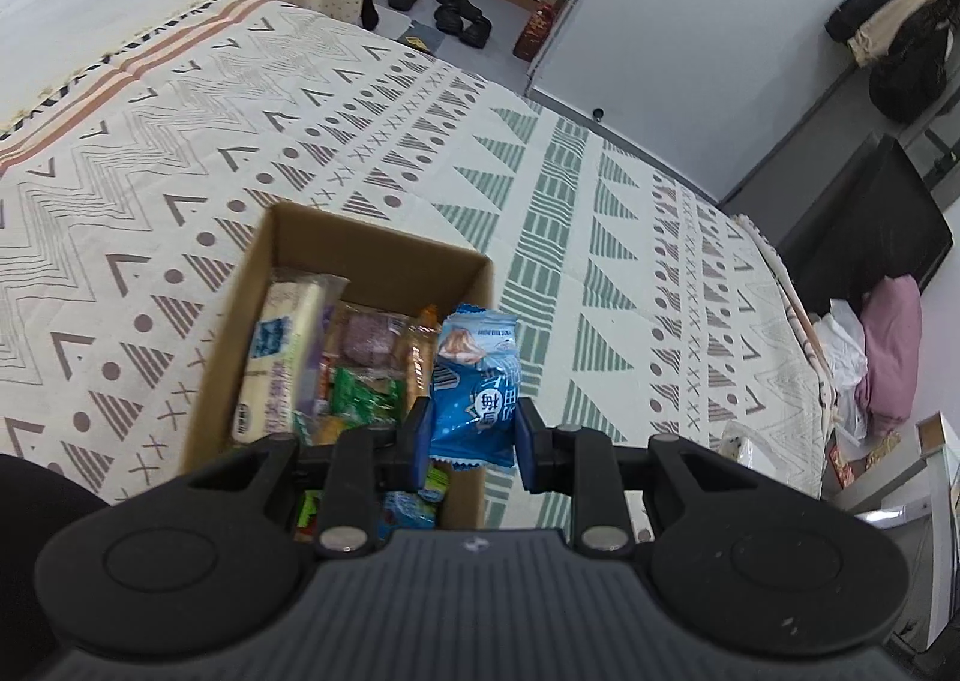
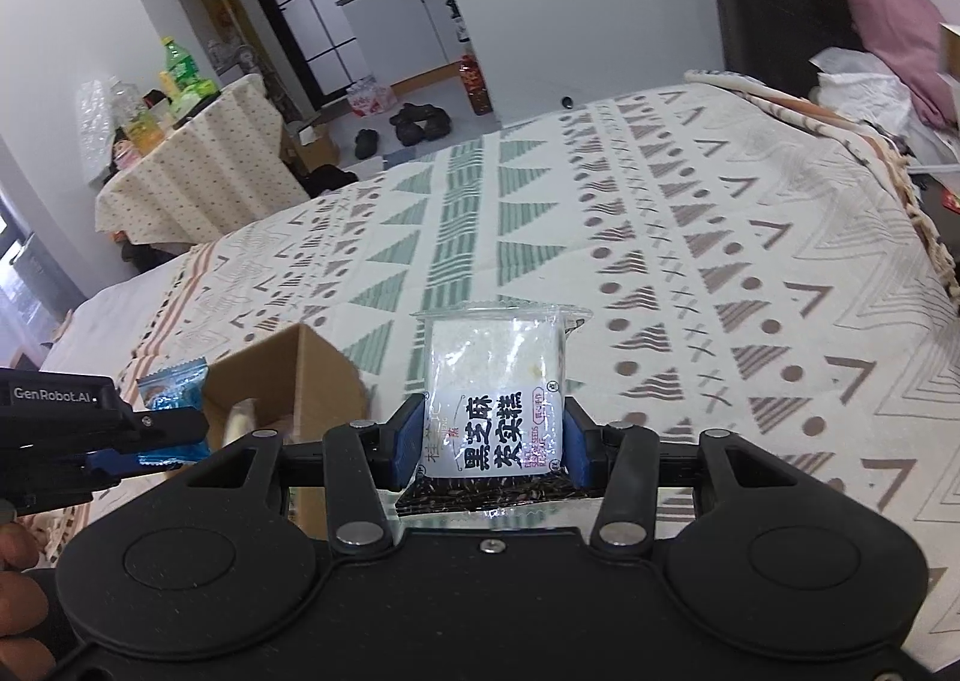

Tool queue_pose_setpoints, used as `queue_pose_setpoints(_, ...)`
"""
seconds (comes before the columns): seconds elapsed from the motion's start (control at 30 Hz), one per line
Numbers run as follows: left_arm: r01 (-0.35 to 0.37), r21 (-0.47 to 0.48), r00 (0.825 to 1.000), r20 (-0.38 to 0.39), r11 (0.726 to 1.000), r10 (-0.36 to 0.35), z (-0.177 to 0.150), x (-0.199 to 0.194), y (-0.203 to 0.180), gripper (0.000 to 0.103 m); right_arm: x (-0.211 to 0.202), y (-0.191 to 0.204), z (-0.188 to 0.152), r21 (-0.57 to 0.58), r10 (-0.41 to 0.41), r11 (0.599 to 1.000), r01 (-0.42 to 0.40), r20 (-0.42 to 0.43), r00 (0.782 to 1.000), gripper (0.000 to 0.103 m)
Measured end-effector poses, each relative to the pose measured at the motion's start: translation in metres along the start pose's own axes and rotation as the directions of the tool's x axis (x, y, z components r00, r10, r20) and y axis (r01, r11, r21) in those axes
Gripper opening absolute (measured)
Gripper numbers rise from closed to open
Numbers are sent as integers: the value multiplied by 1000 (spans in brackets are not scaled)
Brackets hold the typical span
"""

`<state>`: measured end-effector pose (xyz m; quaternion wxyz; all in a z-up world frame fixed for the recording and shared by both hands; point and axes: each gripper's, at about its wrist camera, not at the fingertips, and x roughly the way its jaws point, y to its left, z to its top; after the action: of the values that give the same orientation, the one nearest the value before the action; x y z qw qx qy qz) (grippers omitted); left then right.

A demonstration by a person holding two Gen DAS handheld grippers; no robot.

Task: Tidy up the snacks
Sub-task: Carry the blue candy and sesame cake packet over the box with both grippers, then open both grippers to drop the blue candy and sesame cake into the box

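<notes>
A brown cardboard box (image 1: 384,249) sits on the patterned bed and holds several snack packets. My left gripper (image 1: 473,429) is shut on a blue snack packet (image 1: 474,381) and holds it above the box's right wall. My right gripper (image 2: 495,441) is shut on a white sesame cake packet (image 2: 495,381) with black print, held above the bed to the right of the box (image 2: 288,375). The left gripper with its blue packet (image 2: 171,387) shows at the left edge of the right wrist view.
The bedspread (image 1: 540,189) with green and brown patterns stretches around the box. A clothed table (image 2: 180,165) with bottles stands beyond the bed. Shoes (image 1: 462,15) lie on the floor. Pink cloth (image 1: 894,345) and bags lie off the bed's right edge.
</notes>
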<state>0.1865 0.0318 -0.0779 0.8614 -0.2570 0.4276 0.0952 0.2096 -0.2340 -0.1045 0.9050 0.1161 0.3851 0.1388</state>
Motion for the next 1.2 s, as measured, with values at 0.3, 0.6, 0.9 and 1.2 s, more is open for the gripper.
queue_pose_setpoints(0.3, -28, -76, 999, 25, 997, 30, 19, -8, 41, 27, 4, 44, 7, -47, 62, 997, -62, -2, 998, 46)
queue_pose_setpoints(0.6, -29, -130, 1000, -4, 991, 28, 33, 8, 70, 27, 21, 85, 12, -90, 100, 991, -102, -26, 995, 46)
queue_pose_setpoints(0.9, 29, -153, 998, -59, 988, -38, 38, 32, 76, 38, 36, 112, 8, -116, 108, 987, -116, -69, 992, 46)
queue_pose_setpoints(1.2, -16, -180, 998, -55, 983, 7, 40, 26, 94, 53, 47, 124, -9, -126, 96, 986, -113, -134, 986, 46)
